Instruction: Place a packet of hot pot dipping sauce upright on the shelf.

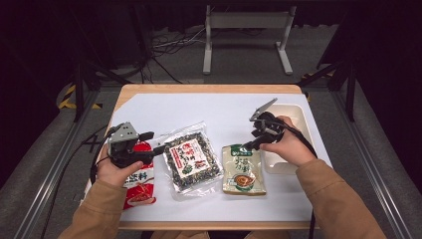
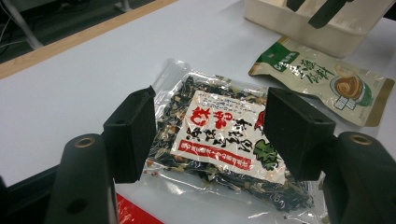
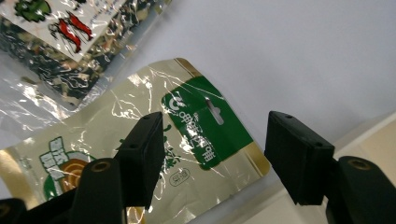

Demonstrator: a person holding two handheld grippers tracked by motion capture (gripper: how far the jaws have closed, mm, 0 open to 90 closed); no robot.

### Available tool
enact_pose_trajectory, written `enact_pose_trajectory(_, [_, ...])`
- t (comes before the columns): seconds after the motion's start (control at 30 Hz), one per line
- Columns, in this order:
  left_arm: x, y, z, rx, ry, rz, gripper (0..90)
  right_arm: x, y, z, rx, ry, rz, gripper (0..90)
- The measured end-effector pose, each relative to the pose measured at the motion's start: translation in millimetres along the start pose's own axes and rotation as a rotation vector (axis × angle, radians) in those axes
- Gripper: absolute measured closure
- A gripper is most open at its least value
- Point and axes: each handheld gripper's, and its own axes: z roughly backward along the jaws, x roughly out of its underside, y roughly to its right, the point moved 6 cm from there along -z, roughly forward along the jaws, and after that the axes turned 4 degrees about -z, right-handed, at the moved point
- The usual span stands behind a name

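Left hand [image 1: 115, 172] rests at the near left of the white table [image 1: 199, 107], forearm coming in from the near edge in a tan sleeve. It holds the left gripper [image 1: 158, 145] roughly level, jaws pointing across the table toward the centre. In the left gripper view the jaws stand apart with nothing between the pads; beyond them lies the clear seaweed packet [image 2: 224, 140]. A red packet [image 1: 139, 186] lies flat under this hand and gripper, partly covered by them.

Right hand [image 1: 288, 144] is at the right of the table, wrist bent, forearm angled in from the near right corner. It holds the right gripper [image 1: 246, 146] tilted downward, jaws aimed at the top edge of the green and beige pouch [image 1: 243, 169]. In the right gripper view the jaws stand apart and hold nothing; the pouch's green header with its hang slot [image 3: 212, 109] lies flat on the table below the gap, and the pads are not pressing on it. Whether a fingertip touches the film cannot be told.

The pouch lies just beside the cream tray [image 1: 298, 117], near the right edge, its long side nearly touching the tray wall. The seaweed packet sits centrally, between the red packet and the pouch, slightly askew.
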Motion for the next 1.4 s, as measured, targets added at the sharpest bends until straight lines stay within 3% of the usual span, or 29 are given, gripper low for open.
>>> enact_pose_trajectory(0.47, [1.0,-2.2,1.4,0.004,0.01,0.003,35.4,0.6,9.3,-29.9,0.053,-0.131,0.009,33.2])
enact_pose_trajectory(1.03, [0.6,0.3,0.9,0.017,0.02,-0.006,35.5,4.3,9.8,-49.2,0.023,-0.204,-0.027,24.6])
enact_pose_trajectory(1.27, [0.1,1.8,0.3,0.022,0.024,-0.019,35.5,5.9,10.8,-54.0,-0.042,-0.21,-0.064,20.8])
enact_pose_trajectory(1.4, [0.1,1.6,-0.1,0.02,0.024,-0.019,35.5,7.9,9.3,-58.0,-0.052,-0.229,-0.067,19.1])
